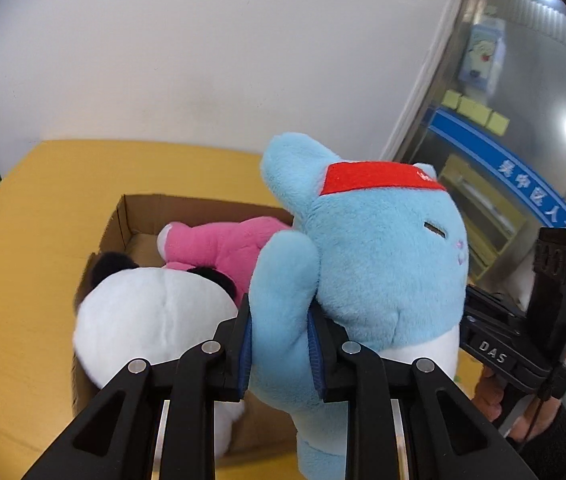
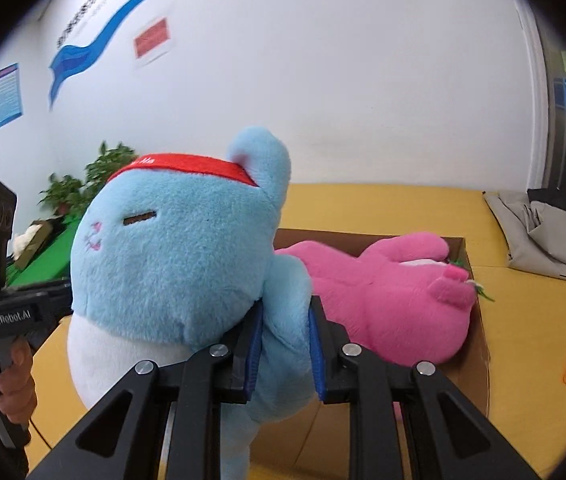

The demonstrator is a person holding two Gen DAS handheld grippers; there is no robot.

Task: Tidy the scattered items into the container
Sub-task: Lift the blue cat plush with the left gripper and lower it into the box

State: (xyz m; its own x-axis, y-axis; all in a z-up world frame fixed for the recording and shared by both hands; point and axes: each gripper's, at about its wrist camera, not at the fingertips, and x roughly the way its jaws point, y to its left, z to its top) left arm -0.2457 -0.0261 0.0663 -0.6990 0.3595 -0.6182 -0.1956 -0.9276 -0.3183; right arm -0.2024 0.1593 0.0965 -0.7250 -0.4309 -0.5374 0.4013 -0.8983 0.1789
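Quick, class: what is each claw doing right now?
Left claw: closed on an arm of the blue plush.
Right claw: closed on the same plush's other arm.

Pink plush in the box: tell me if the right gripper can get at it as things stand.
Probably not yet. The right gripper is shut on the blue plush's arm, so its fingers are occupied. The pink plush lies uncovered in the cardboard box just beyond; release first.

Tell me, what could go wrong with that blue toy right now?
The blue plush is pinched only by its arms, one in each gripper's jaws, so it might slip or twist. The cardboard box already holds a pink plush and a white plush, so the blue one may sit on top and tumble out.
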